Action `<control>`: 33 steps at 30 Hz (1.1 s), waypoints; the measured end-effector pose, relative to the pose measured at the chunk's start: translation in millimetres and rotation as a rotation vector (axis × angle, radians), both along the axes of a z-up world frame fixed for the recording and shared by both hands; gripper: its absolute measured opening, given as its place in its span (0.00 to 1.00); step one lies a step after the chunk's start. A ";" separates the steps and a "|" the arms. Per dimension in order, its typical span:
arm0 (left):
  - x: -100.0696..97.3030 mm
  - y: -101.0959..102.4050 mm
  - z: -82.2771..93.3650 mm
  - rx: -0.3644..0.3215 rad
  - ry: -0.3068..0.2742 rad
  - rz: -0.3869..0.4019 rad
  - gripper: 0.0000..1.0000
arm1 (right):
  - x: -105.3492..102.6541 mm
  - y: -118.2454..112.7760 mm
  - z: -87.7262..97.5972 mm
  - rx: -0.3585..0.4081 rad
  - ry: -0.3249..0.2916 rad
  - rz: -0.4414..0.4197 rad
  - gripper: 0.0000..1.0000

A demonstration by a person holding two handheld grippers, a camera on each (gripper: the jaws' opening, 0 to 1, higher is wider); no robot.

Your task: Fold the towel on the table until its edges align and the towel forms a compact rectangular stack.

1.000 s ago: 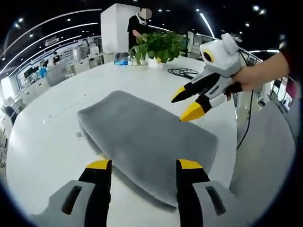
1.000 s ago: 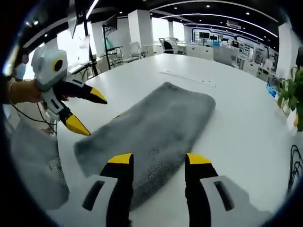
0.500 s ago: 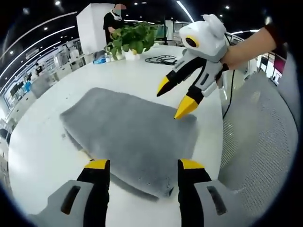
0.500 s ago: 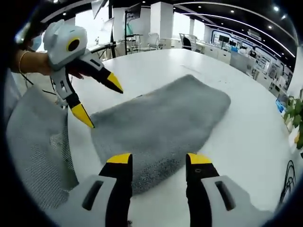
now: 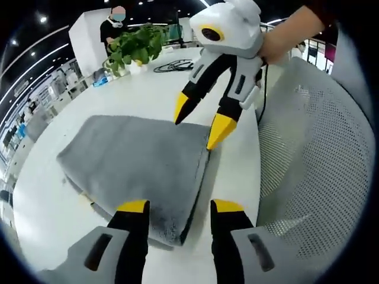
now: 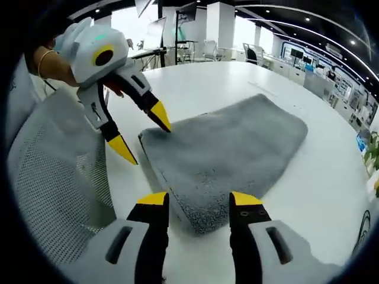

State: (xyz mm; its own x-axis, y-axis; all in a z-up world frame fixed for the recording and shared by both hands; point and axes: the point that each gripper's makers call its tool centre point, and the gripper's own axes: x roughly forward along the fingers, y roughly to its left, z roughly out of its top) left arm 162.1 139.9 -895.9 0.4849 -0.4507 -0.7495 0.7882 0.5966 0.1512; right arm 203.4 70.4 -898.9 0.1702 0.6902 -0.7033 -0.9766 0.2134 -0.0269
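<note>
Towel [image 5: 136, 160]: lying flat on the white worktop [image 5: 53, 201], already looking doubled over, its near edge running along the worktop's rim beside the mesh chair [image 5: 308, 160].
Left hand-held gripper [image 5: 177, 206]: released, jaws parted, hovering at one near corner of the towel, not gripping anything.
Right hand-held gripper [image 6: 195, 201]: also released, jaws spread over the towel's other near corner.
Handling: soft, limp, light plush, likely sagging when lifted; I'm judging the two near corners the best holds, pinching through both layers together.
Background: potted plant [image 5: 133, 47] sitting beyond the towel's far end.
</note>
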 end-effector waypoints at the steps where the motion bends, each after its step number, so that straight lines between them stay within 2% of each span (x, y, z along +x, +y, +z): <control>1: -0.2 -0.2 -0.2 0.001 0.000 -0.002 0.40 | -2.3 -0.6 -0.3 -0.006 -0.002 0.010 0.39; 7: -4.4 -2.1 -10.5 0.043 0.011 -0.040 0.31 | -17.0 -2.3 -5.5 -0.030 -0.017 0.057 0.34; 13: -3.1 -0.6 -20.0 0.059 0.023 -0.050 0.27 | -22.1 -3.5 -13.7 -0.067 -0.035 0.090 0.34; 26: 3.9 -0.7 -25.1 0.042 0.031 -0.031 0.23 | -20.4 -4.6 -25.9 -0.129 -0.085 0.134 0.33; 33: 5.8 0.5 -24.0 0.020 0.016 -0.022 0.20 | -16.4 -4.6 -27.3 -0.113 -0.081 0.108 0.29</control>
State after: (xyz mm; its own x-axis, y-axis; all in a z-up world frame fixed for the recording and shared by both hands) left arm 167.9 140.4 -919.9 0.4628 -0.4456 -0.7663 0.8035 0.5760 0.1503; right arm 187.0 65.7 -926.2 0.1584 0.6251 -0.7643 -0.9874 0.0982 -0.1242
